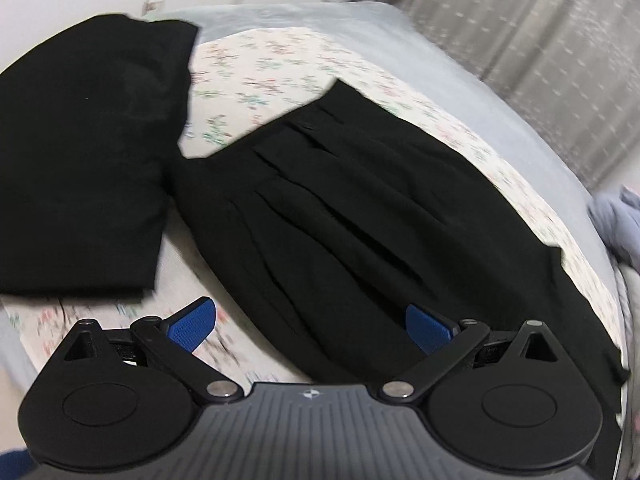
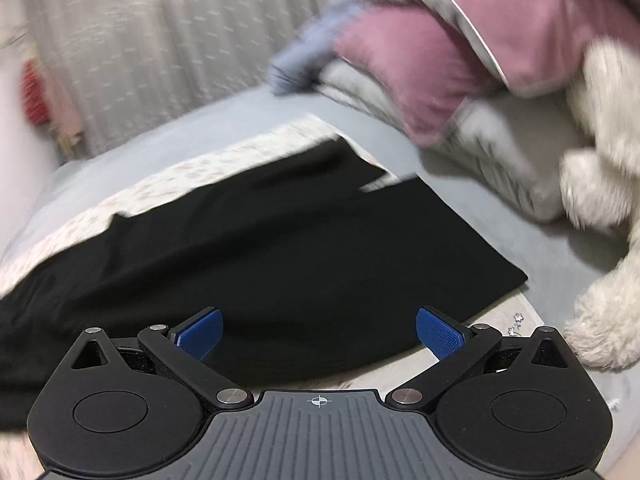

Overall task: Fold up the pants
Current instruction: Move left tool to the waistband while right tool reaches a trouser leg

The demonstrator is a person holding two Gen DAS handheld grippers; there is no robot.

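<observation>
Black pleated pants [image 1: 360, 208] lie flat on a floral sheet [image 1: 256, 72] on the bed, waistband toward the far side. My left gripper [image 1: 310, 326] is open and empty, hovering over the pants' near edge. In the right wrist view the pants' leg end [image 2: 280, 248] stretches across the sheet, with the hems at the right. My right gripper [image 2: 318, 332] is open and empty just above that leg end. Both views are motion-blurred.
A second black folded garment [image 1: 88, 152] lies left of the pants. Pink and grey pillows [image 2: 460, 60] and a white fluffy plush [image 2: 600, 200] sit at the bed's right. A grey bedsheet [image 1: 400, 36] surrounds the floral sheet; curtains [image 2: 140, 48] hang behind.
</observation>
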